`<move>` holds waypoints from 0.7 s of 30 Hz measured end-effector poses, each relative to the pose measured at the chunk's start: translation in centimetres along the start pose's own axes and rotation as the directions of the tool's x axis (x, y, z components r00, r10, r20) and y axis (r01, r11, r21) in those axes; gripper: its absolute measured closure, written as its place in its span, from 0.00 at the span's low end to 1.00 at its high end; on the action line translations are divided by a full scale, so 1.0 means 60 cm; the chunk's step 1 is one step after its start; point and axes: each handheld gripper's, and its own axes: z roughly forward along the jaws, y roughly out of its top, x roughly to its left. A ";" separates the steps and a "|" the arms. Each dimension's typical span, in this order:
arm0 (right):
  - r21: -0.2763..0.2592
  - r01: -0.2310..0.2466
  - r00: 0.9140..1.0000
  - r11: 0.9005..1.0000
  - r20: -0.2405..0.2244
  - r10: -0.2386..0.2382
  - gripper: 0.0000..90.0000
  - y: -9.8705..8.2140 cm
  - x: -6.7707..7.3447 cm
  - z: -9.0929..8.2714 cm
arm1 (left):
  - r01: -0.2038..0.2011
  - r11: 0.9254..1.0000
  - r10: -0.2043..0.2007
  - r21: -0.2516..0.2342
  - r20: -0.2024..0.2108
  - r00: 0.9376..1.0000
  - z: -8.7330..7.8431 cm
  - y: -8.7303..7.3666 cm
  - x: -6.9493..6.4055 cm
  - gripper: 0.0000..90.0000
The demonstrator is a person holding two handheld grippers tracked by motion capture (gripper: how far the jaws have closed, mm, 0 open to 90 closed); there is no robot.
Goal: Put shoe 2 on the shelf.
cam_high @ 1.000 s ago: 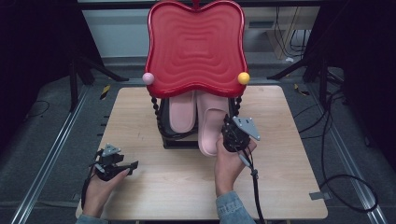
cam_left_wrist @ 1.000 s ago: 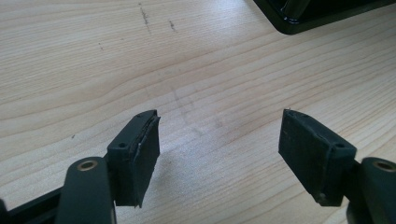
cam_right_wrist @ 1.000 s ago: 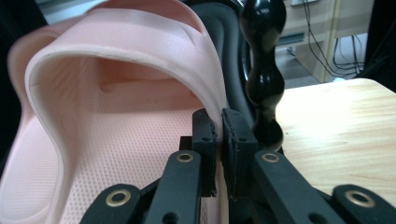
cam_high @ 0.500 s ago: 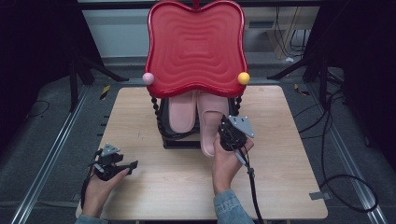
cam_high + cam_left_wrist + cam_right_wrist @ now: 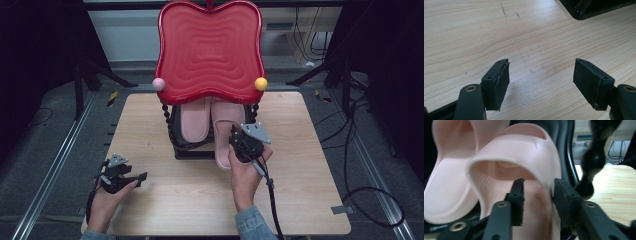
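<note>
Slippers, two of them, pink, lie side by side on the black rack (image 5: 192, 149) under the red tray (image 5: 210, 50). At far left the left claw (image 5: 141, 176) hovers open and empty over the desk (image 5: 300, 190), well away. Left slipper (image 5: 194, 122) sits fully on the rack; right slipper (image 5: 225, 132) runs lengthwise toward the person, heel overhanging. The right claw (image 5: 537, 195) straddles that slipper's strap edge, its jaws having just been opening, pads seemingly off it. That hand is clearly nearer.
</note>
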 end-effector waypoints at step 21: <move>0.126 0.368 0.872 0.921 -0.389 -0.295 0.78 -0.003 0.000 -0.092 | 0.002 1.000 -0.002 -0.002 -0.005 1.000 -0.002 0.000 0.000 0.32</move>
